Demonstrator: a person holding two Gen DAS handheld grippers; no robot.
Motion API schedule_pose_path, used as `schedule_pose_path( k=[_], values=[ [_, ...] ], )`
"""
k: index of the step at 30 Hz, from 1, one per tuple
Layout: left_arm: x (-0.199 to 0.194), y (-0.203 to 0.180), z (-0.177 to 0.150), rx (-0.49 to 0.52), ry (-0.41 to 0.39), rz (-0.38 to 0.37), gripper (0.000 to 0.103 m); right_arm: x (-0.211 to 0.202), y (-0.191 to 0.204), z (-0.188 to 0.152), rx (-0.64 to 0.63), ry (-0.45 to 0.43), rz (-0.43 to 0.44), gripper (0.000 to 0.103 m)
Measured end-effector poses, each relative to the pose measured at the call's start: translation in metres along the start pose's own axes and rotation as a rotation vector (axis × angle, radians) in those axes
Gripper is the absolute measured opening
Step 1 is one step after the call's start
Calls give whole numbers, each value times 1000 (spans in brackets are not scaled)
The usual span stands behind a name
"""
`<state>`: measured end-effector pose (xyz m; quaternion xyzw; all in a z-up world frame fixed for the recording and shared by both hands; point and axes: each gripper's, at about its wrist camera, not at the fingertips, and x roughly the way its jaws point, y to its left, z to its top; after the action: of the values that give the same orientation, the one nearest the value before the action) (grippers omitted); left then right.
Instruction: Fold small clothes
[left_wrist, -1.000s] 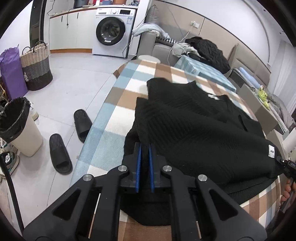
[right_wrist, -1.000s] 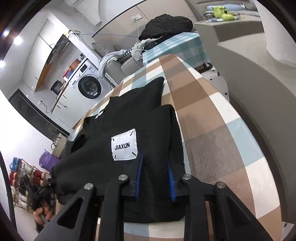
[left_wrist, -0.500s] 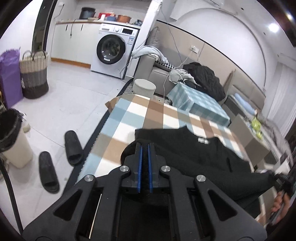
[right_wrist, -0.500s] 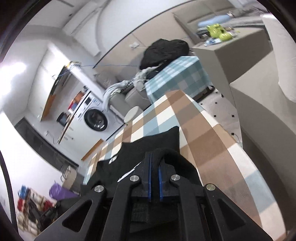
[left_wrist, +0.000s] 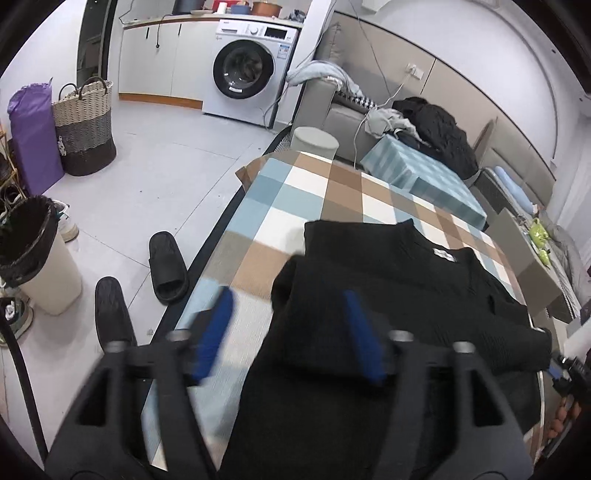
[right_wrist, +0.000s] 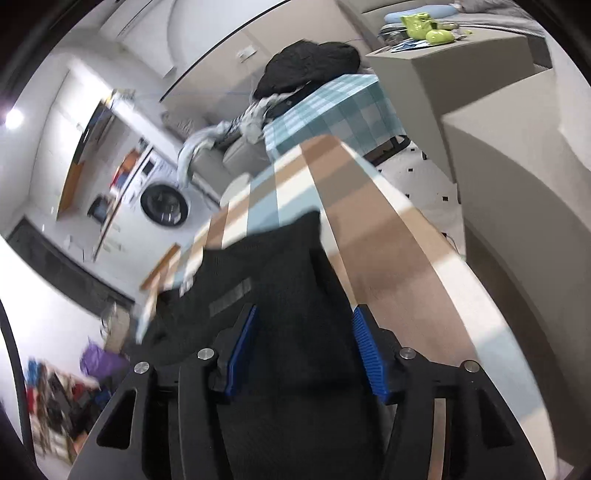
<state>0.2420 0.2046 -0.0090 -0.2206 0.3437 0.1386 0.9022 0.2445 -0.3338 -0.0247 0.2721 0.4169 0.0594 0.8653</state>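
While both pairs of jaws have just been opening, the readings are as follows.
Left gripper (left_wrist: 286, 332): black frame, blue ribbed pads, blurred; jaws spread wide, released. One pad lies over the cloth, the other over bare tablecloth; neither presses.
Right gripper (right_wrist: 308, 347): same build, pitched downward; jaws parted, released. Knit lies between the pads, neither seen pressing it.
Black knitted sweater (left_wrist: 388, 306): folded, flat on the table, near edge running under both grippers; a doubled layer sits on top at the near side.
Sweater labels: small white neck tag (left_wrist: 444, 254) at the far collar, writing too small to read; grey patch (right_wrist: 231, 297) in the right wrist view smeared, unreadable.
Checked tablecloth, blue, brown and white (left_wrist: 325, 184): covers the table, bare beyond and beside the sweater.
Person's fingers (left_wrist: 559, 421): at the lower right edge of the left wrist view, beside the table's corner.
Black slippers (left_wrist: 168, 266): two on the pale floor, left of the table.
White front-loading washing machine (left_wrist: 251, 70): against the far wall; its panel lettering illegible.
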Motion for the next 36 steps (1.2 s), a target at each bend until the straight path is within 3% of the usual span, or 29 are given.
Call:
schedule_pose_path(
  k=[8,12,16,19,21,22,30,36],
  values=[
    [-22,2,-63,45,110,-28,68,-25,0,-63,-169,119,-17,58],
    [-14,-11,-87,107,159,-23,68,-19,9,-76,-241,136,-25,60],
    [-9,-32,-106,201,169,5,67,-7,30,-86,-387,148,-90,59],
    [-8,-44,-117,260,140,37,51,-2,39,-93,-450,138,-126,30],
    [-10,-46,-119,265,137,29,37,-1,38,-95,-447,133,-131,22],
    [-11,-46,-121,268,140,17,35,-1,36,-95,-440,138,-121,20],
    [-28,-44,-130,288,153,6,32,-9,27,-99,-424,155,-104,18],
    [-63,-37,-157,288,167,12,33,-24,25,-108,-405,178,-114,18]
  ],
)
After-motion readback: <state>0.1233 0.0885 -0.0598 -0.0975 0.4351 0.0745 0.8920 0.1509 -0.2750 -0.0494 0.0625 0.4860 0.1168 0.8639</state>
